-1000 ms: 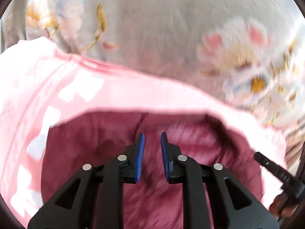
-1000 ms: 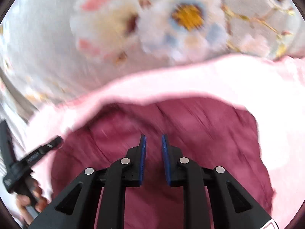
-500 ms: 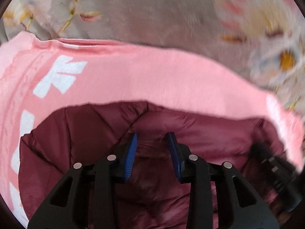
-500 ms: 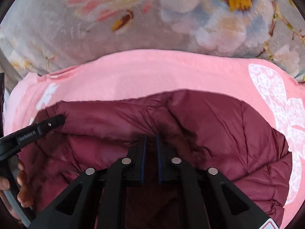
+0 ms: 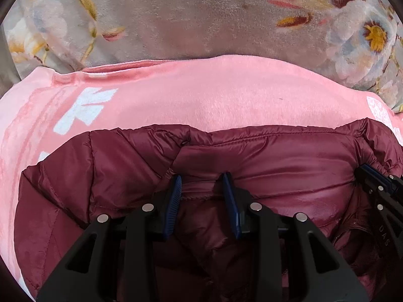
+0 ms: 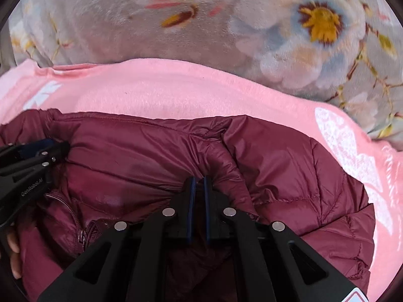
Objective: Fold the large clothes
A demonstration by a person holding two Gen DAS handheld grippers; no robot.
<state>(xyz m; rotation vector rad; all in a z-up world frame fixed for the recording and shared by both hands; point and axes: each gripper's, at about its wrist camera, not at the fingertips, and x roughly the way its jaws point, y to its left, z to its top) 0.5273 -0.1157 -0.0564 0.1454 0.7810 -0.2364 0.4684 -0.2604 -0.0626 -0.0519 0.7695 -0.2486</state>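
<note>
A maroon quilted jacket (image 5: pixel 277 161) (image 6: pixel 277 163) lies on a pink cloth, its zipper (image 6: pixel 75 216) towards the left of the right wrist view. My left gripper (image 5: pixel 201 183) rests on the jacket's upper part with its jaws apart; a flat stretch of fabric lies between the blue pads (image 5: pixel 176 191) without being squeezed. My right gripper (image 6: pixel 199 180) is shut, and a ridge of jacket fabric runs into its tips. Each gripper shows at the edge of the other's view: the left gripper (image 6: pixel 37 156) and the right gripper (image 5: pixel 377 188).
The pink cloth (image 5: pixel 201 95) (image 6: pixel 176 90) with white print lies spread under the jacket. Beyond it lies a grey floral blanket (image 5: pixel 189 12) (image 6: pixel 126 25). A person's fingers (image 6: pixel 12 251) hold the left gripper's handle.
The jacket, earlier hanging blurred in front of both cameras, has come down onto the pink cloth. The left jaws have widened. The right jaws have closed to a narrow slit.
</note>
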